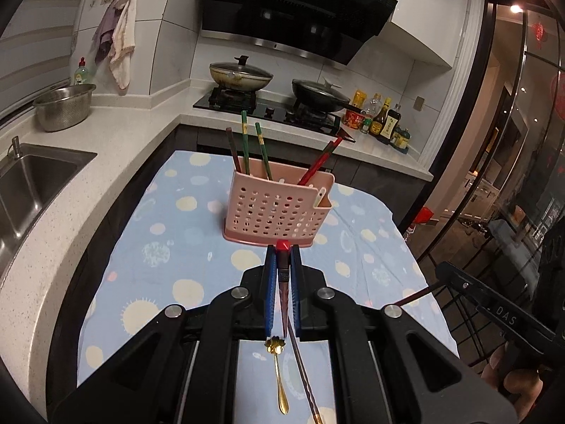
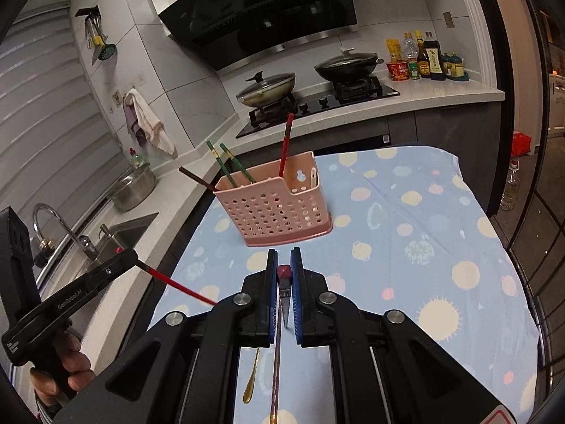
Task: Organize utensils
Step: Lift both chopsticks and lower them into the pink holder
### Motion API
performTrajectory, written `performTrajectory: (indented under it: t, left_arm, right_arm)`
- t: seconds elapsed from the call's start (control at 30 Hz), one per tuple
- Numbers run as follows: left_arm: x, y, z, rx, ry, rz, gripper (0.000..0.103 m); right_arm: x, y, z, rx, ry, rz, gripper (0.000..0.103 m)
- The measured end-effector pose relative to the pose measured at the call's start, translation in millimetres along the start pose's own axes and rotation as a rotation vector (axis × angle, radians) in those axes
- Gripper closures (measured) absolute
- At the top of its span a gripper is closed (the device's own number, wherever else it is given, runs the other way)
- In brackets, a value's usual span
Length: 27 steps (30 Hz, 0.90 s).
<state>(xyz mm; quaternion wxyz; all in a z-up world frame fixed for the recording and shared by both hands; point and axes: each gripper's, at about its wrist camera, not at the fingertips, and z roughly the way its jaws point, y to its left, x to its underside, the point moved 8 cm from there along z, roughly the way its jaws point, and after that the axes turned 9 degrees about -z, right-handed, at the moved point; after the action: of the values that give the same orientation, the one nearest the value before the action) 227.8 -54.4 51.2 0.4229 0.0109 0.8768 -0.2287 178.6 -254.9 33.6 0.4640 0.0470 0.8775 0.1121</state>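
Left wrist view: pink perforated basket (image 1: 277,208) stands upright at frame centre on the bench (image 1: 176,247), which is covered by a light blue cloth with pale dots. Main compartment holds two green chopsticks (image 1: 263,152), one dark brown chopstick (image 1: 233,150) and one red chopstick (image 1: 319,164), all leaning. Small side pocket at right holds a white utensil (image 1: 320,196), kind not clear.

Left tongs (image 1: 283,251), lower centre: closed narrow on a red-tipped chopstick (image 1: 283,275), tip showing between the blue pads. Right tongs (image 2: 284,265), right wrist view: closed narrow on a dark red chopstick (image 2: 284,279).

On the cloth, bottom of frame: gold spoon (image 1: 279,381) lying flat, beside it another dark chopstick (image 1: 303,371).

Room: steel sink (image 1: 31,183) at left; steel colander (image 1: 63,106) upper left; hob with two lidded pans (image 1: 240,74), upper centre; black extractor hood (image 1: 296,10) above; sauce bottles (image 1: 385,120) at right.
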Motion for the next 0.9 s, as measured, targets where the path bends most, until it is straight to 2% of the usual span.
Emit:
performTrajectory:
  t: [0.33,0.5,0.73,0.9]
  left_arm:
    - [-44,-17,5,0.018,-0.071,0.032,0.096]
    - [-73,-27,9,0.029,-0.115,0.045,0.096]
    - [-134,-44,11,0.055,-0.209,0.066,0.096]
    - [-177,-55,15,0.044,-0.276,0.090,0.096]
  right_arm:
    - [-43,-5,5,-0.008,-0.076,0.007,0.095]
    - [-75,-7,11,-0.024,-0.124,0.019,0.095]
    - [-131,-4,24,-0.054,-0.200,0.029,0.095]
    - [-174,0,38,-0.041,-0.255,0.012,0.095]
